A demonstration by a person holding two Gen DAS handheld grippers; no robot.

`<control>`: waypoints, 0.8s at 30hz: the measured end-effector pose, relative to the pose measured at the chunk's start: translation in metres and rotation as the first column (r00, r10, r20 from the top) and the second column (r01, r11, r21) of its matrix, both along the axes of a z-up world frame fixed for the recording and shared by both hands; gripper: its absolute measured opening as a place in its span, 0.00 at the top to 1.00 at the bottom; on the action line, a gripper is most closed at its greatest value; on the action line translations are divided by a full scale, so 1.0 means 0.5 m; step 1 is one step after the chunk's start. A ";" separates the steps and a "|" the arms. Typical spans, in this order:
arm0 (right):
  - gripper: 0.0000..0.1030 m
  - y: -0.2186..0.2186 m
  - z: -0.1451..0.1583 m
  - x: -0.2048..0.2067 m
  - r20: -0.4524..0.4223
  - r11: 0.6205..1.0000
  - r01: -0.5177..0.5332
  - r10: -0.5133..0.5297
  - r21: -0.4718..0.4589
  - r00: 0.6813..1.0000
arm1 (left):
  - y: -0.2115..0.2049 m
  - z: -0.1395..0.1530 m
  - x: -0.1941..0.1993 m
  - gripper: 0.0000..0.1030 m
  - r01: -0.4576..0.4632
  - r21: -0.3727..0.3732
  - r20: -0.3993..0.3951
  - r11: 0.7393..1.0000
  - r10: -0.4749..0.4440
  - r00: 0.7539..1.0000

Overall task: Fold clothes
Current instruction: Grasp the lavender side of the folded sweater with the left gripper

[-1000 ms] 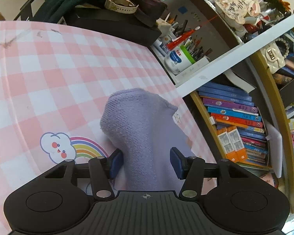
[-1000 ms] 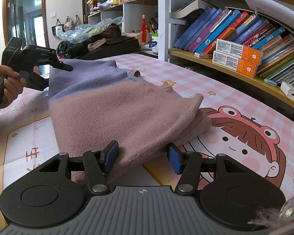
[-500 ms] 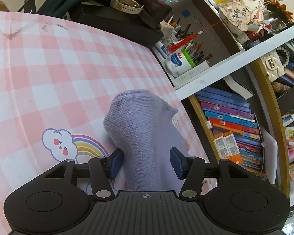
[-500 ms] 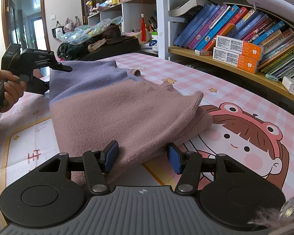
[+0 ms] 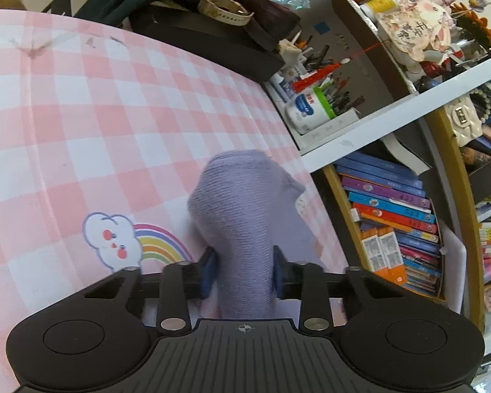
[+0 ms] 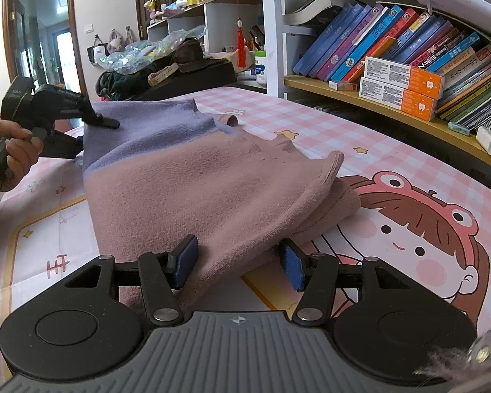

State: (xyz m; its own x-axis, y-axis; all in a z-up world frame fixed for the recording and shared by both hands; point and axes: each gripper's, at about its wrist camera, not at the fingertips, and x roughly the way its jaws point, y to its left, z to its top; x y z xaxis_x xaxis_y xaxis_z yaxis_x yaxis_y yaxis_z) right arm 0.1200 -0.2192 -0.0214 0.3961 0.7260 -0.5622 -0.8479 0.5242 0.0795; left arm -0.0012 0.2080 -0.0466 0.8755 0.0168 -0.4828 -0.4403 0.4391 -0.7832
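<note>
A knit sweater lies on the pink checked tablecloth [image 5: 81, 114], its lilac end [image 5: 245, 216] far from its dusty-pink end [image 6: 206, 190]. My left gripper [image 5: 244, 271] has its jaws closing, and the blue pads press a bunched fold of the lilac knit between them. From the right wrist view that gripper [image 6: 101, 121] shows at the sweater's far corner, held by a hand [image 6: 16, 150]. My right gripper [image 6: 239, 262] stands open astride the pink hem, fabric lying flat between the pads without being pinched.
A bookshelf [image 6: 392, 59] full of books runs along the table's right side. A black case piled with dark clothing [image 5: 206, 42] sits at the table's far end. A white bottle and pen holder [image 5: 307, 111] stand in a shelf cubby.
The left gripper's pads have drawn in and now squeeze the lilac fold, which has narrowed and bunched. The right gripper and the pink end are unchanged.
</note>
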 end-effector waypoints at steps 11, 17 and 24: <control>0.49 0.060 -0.002 0.013 0.003 0.999 -0.048 0.048 -0.001 0.999 | 0.005 0.048 -0.039 0.86 -0.014 0.106 0.086 0.994 0.005 0.996; 0.49 0.093 -0.001 0.007 0.015 0.997 -0.071 0.071 -0.004 0.997 | -0.027 0.096 -0.020 0.80 0.063 0.387 -0.006 0.920 -0.066 0.998; 0.49 0.094 0.001 0.008 0.016 0.997 -0.072 0.072 -0.004 0.997 | 0.032 0.038 0.000 0.69 0.014 0.188 -0.019 0.982 -0.011 1.000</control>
State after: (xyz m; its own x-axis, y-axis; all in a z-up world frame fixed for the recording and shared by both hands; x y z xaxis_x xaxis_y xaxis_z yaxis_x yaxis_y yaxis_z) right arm 0.1240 -0.1723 -0.0209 0.3520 0.7510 -0.5587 -0.8843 0.4624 0.0643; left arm -0.0012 0.2238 -0.0277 0.8677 0.0976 -0.4874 -0.4467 0.5832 -0.6785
